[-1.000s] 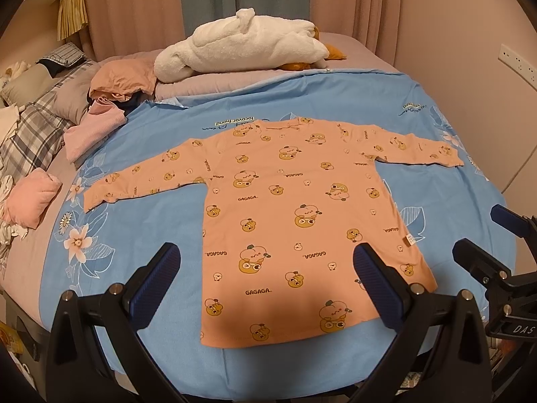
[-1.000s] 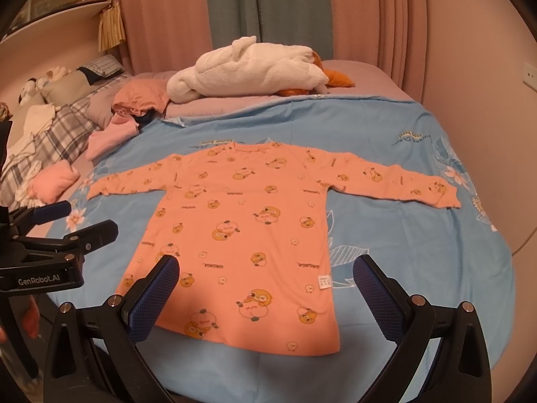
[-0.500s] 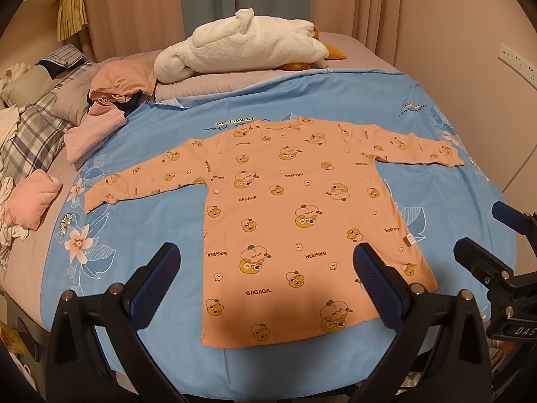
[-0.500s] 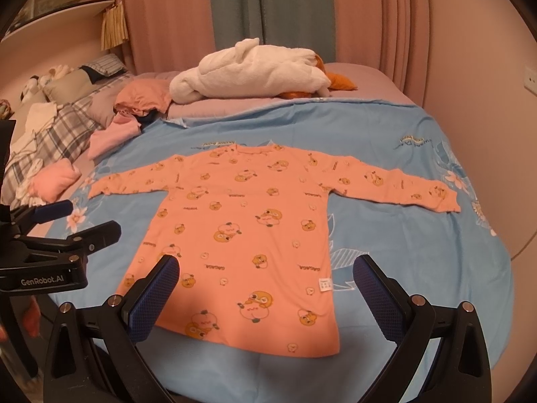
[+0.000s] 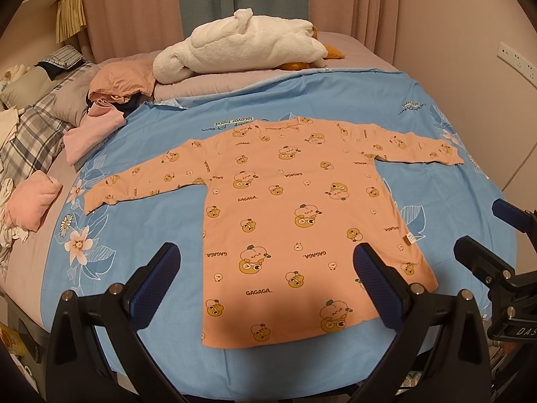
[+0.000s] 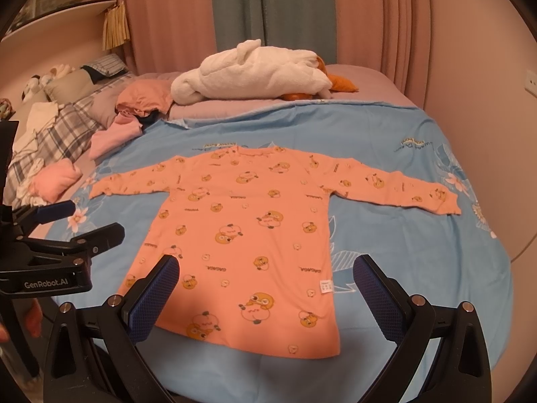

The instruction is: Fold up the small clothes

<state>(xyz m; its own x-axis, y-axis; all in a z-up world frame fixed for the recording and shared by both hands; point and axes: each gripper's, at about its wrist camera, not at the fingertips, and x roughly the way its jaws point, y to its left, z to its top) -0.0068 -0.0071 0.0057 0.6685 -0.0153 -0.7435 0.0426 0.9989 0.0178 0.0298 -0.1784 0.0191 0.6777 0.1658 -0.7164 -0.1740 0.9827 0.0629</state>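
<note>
Shirt [image 5: 295, 221], soft, light and limp, lies flat on the bed [image 5: 161, 221]; both grippers [image 5: 268, 282] [image 6: 265, 288] hover near its hem, fingers apart, best pinching 2 sleeve cuffs.

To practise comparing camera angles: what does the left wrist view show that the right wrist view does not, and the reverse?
Only the left wrist view shows the right gripper at its right edge. Only the right wrist view shows the left gripper, branded GenRobot.AI, and a shelf top left. Both show the orange shirt spread flat, sleeves out, on the blue bedcover, with the white plush behind.
</note>
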